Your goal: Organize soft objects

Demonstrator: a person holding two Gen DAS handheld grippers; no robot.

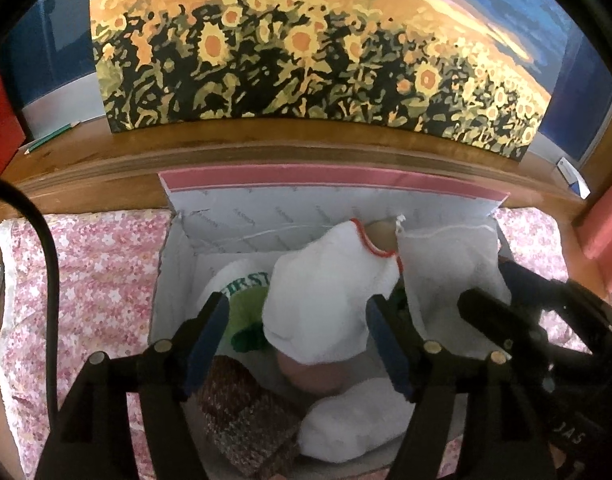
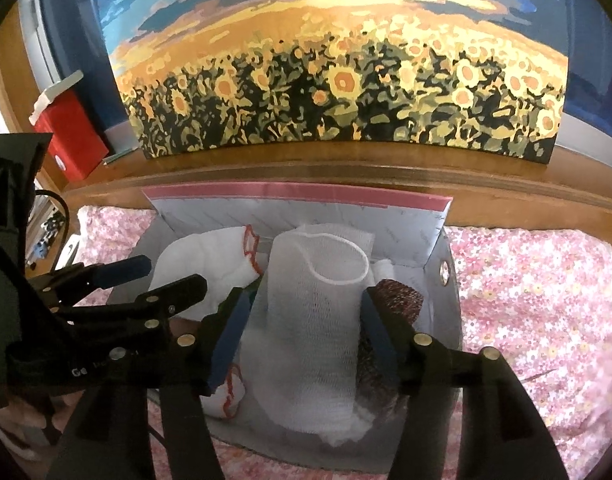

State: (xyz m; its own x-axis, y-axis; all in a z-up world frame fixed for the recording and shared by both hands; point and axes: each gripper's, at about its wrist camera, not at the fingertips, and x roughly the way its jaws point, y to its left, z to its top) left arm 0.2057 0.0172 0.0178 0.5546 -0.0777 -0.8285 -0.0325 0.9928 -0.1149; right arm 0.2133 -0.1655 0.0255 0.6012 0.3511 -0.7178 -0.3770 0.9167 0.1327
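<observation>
Right wrist view: mesh bag (image 2: 314, 320), limp, light; grip its rim.
Left wrist view: white cloth (image 1: 322, 300), soft.
Box (image 2: 438, 240): holds both.
Jaws: both pairs apart, clamping nothing.

A pink floral cloth (image 2: 538, 288), a sunflower painting (image 1: 306, 52), a red-trimmed white cloth (image 1: 326, 300) and perhaps a brown knit (image 1: 250, 420) are seen.
</observation>
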